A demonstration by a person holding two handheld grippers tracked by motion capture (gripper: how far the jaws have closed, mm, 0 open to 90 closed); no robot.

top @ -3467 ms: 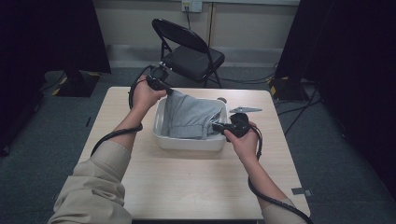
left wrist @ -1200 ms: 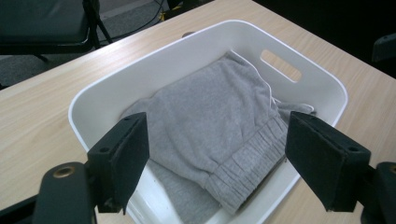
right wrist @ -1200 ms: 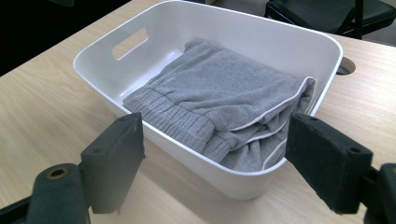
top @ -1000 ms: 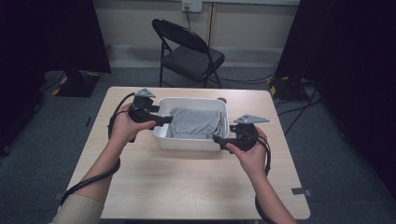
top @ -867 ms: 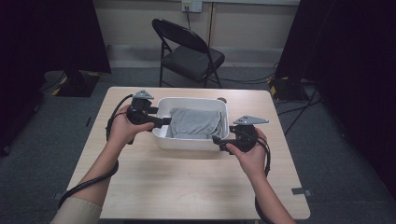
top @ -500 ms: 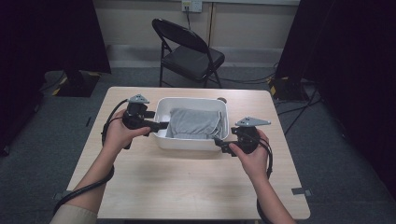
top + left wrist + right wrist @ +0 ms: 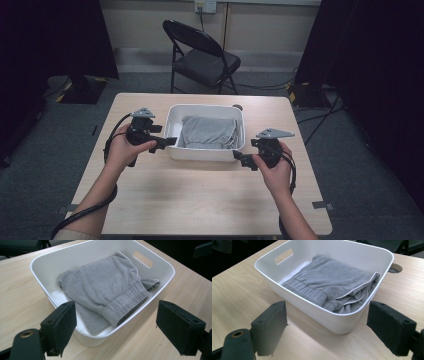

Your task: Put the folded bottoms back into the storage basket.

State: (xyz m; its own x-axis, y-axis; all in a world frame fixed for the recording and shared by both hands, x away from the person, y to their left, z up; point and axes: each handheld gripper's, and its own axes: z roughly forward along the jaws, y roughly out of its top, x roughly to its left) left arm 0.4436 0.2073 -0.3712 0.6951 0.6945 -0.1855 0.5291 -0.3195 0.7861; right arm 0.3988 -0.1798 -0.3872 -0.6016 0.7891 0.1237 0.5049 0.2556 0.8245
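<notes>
Dark-curtained room, wooden desk [image 7: 200,200]: folded grey sweatpants [image 7: 208,132] lie inside white bin [image 7: 205,151]; left gripper [image 7: 167,142] at 9 o'clock, jaws just widening, and right gripper [image 7: 239,159] at 4 o'clock, both spread, empty. Placement appears complete.

A black folding chair [image 7: 202,57] stands behind the wooden table [image 7: 200,200]. The floor [image 7: 45,150] is grey carpet. Dark curtains [image 7: 55,37] hang at both sides.
</notes>
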